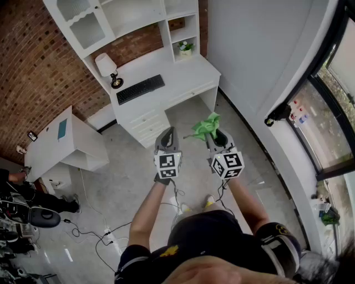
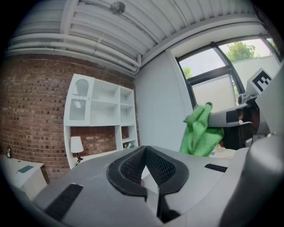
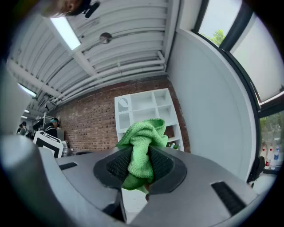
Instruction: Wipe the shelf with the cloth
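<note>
Ahead of the left gripper (image 1: 170,133) and right gripper (image 1: 215,136), a white desk (image 1: 188,77) stands against a red brick wall (image 1: 39,66), its shelf unit (image 1: 127,14) rising above a table lamp (image 1: 108,67), black keyboard (image 1: 140,89) and small potted plant (image 1: 185,48). Right of the right gripper run a plain white wall (image 1: 260,50) and dark-framed windows (image 1: 338,83). Left of the left gripper sits a low white table (image 1: 61,138). The floor (image 1: 127,166) is grey; the ribbed white ceiling (image 2: 111,35) carries a strip light (image 3: 64,33).

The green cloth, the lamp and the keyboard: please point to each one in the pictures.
green cloth (image 3: 141,153): right gripper view, on the bunched middle fold.
lamp (image 1: 105,64): head view, on the white shade.
keyboard (image 1: 140,89): head view, on the middle of the black keys.
</note>
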Demonstrator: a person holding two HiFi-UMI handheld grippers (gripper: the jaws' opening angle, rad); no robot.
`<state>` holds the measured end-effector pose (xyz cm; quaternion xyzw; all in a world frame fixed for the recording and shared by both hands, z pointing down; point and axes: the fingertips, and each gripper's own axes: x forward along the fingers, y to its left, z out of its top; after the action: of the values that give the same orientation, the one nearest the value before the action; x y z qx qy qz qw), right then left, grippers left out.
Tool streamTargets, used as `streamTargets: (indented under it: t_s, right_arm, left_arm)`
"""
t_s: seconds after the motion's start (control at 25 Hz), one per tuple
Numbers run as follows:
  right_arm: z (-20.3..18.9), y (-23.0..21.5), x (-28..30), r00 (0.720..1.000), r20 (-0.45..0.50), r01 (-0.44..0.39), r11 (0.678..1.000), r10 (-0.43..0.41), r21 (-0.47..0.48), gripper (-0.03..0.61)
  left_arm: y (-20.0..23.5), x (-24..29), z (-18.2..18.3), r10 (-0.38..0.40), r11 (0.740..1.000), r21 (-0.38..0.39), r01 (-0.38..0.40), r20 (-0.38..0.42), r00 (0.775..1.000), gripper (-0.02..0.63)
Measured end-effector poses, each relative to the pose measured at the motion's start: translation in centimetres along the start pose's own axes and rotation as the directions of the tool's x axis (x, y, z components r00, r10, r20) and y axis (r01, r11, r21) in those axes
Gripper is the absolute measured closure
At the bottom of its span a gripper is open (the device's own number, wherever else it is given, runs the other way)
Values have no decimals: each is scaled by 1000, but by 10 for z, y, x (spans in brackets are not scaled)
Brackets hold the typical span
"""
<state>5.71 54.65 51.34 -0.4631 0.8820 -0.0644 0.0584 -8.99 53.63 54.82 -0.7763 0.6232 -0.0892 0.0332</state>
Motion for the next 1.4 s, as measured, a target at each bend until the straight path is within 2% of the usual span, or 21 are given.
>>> streamTargets:
  t_s: [0.16, 0.28, 0.48, 0.6, 0.72, 1.0, 1.4]
  right_arm:
    - [8, -48, -7, 1000, -17, 7, 996, -8, -92, 494]
    - [2, -69, -3, 1000, -22, 9, 993, -12, -114, 494]
    - [2, -72, 1, 999, -23, -46, 989, 43, -143, 494]
    - [10, -67, 2, 994, -18, -106, 977, 105, -187, 494]
    - [24, -70, 9, 991, 20, -125, 977, 131, -174, 494]
    - [35, -78, 64, 992, 25, -115, 971, 123, -209, 494]
    - [60, -78, 197, 998, 0, -60, 969, 62, -239, 494]
  left_arm:
    - [-17, 24, 25, 23, 1000, 15, -23, 38, 999, 603]
    - [-20, 30, 23, 58, 998, 26, -59, 31, 998, 603]
    - [-23, 37, 16, 92, 996, -17, -92, 21, 995, 603]
    - [-25, 42, 24, 92, 996, -11, -92, 31, 995, 603]
    - [-19, 50, 37, 104, 995, 0, -104, 46, 993, 603]
    - [14, 104, 47, 97, 995, 7, -97, 39, 995, 603]
    - [124, 203, 88, 56, 998, -49, -50, 119, 991, 603]
